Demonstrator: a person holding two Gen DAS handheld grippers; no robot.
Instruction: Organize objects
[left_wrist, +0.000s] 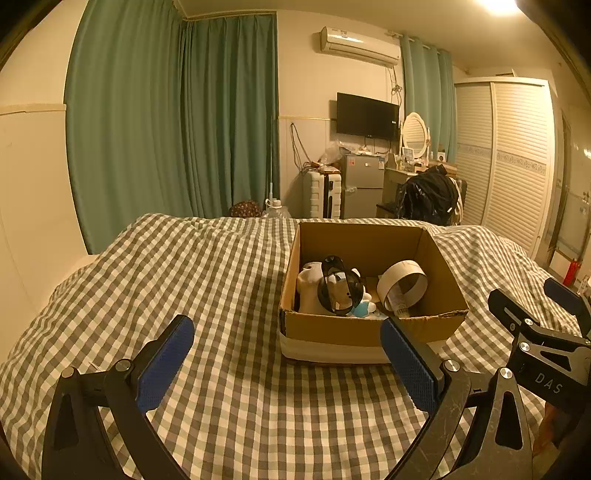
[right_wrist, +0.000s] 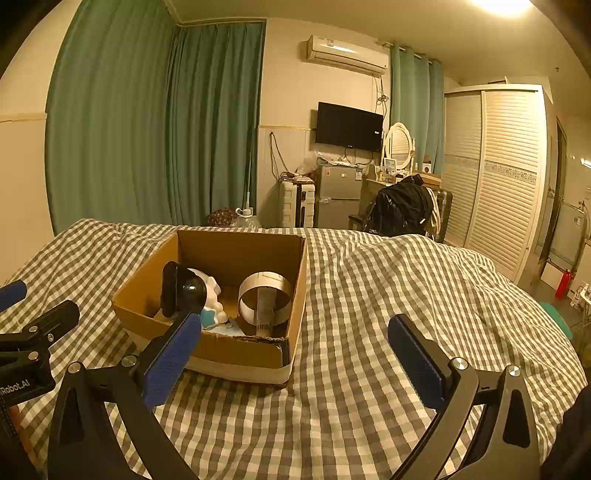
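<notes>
The left gripper (left_wrist: 286, 362) hangs low over the checked bedspread (left_wrist: 221, 398) with its blue pads spread wide and nothing between them; the right gripper (right_wrist: 295, 365) is likewise parted and empty, just beside it. Both sit back from the cardboard box (left_wrist: 369, 328), which suggests they are released and free for another pick rather than mid-carry.

In the left wrist view, the box stands ahead and slightly to the right of the left gripper, its near wall just past the right-hand pad. In the right wrist view the box (right_wrist: 236, 350) lies ahead and to the left, near the left-hand pad. So the box sits between the two grippers' lines of sight, reachable by either.

Inside the box, gathered as sorted items, are a dark goggle-like mask (left_wrist: 338, 288) leaning on a pale plush toy (left_wrist: 310, 288) at the left, and a wide tape roll (left_wrist: 402, 284) on its side at the right. No loose objects show on the bedspread around the box, so the organizing looks largely complete.
</notes>
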